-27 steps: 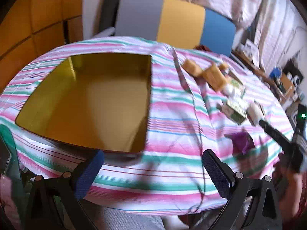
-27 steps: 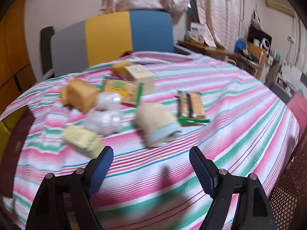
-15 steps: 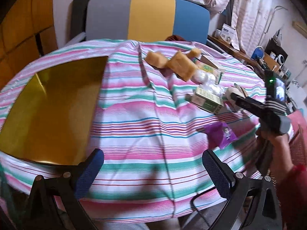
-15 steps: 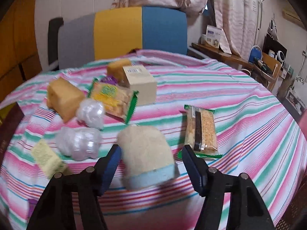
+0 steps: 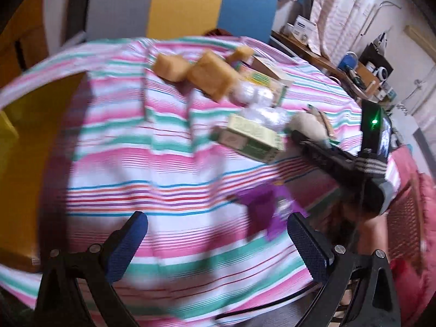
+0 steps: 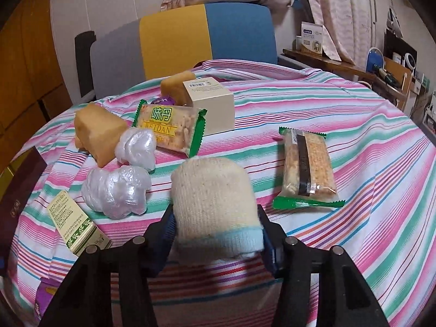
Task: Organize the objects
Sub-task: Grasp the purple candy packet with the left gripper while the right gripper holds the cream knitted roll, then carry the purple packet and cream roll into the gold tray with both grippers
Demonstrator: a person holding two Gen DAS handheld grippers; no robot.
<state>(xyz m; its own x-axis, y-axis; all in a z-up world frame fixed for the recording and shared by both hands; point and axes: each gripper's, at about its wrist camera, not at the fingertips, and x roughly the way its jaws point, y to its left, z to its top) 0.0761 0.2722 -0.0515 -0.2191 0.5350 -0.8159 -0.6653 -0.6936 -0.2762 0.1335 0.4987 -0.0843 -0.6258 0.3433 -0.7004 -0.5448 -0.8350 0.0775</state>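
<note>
The right gripper jaws pinch the soft, light cream knitted roll with a pale-blue cuff at the bench's 6 o'clock edge; grip mid-body, since it compresses; the left gripper jaws stand spread, empty.

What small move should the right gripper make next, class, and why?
Probably lift. The right gripper has its pads against both sides of the knitted roll, which rests on the striped tablecloth, while the left gripper hangs open and empty.
</note>
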